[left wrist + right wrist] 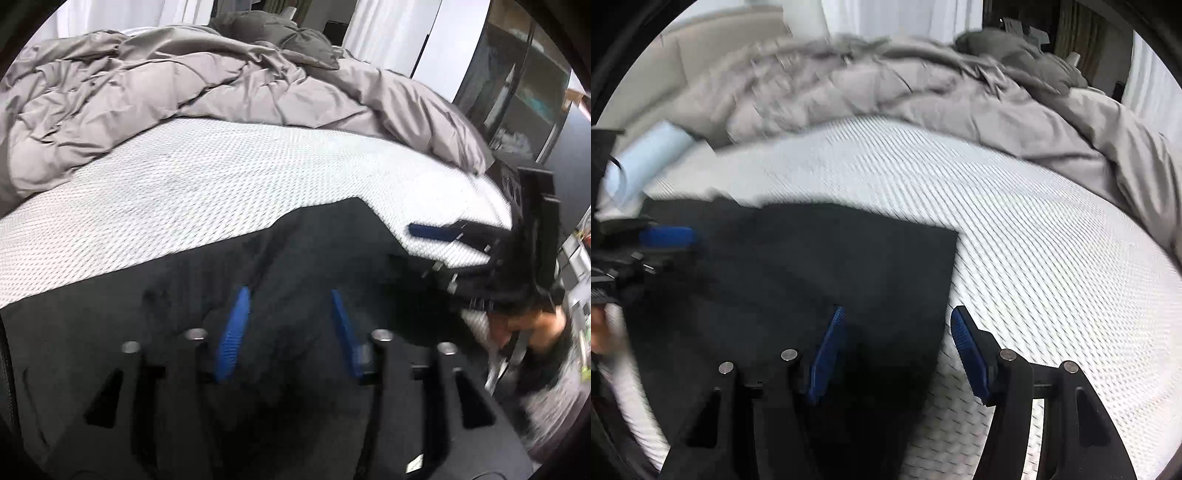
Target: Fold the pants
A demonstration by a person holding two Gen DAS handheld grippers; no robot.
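Note:
The black pants [295,258] lie flat on the white textured mattress [166,184]; they also show in the right wrist view [831,266]. My left gripper [290,299] is open, its blue pads hovering over the dark cloth. My right gripper [897,317] is open and straddles the pants' right edge, the left pad over the cloth and the right pad over the mattress [1034,258]. The right gripper [436,236] shows at the right in the left wrist view. The left gripper [665,236] shows at the left in the right wrist view.
A crumpled grey duvet [166,85] is heaped along the far side of the bed [923,92]. A dark shelf unit [517,92] stands beyond the right bed edge. A light blue object [646,155] lies at the far left.

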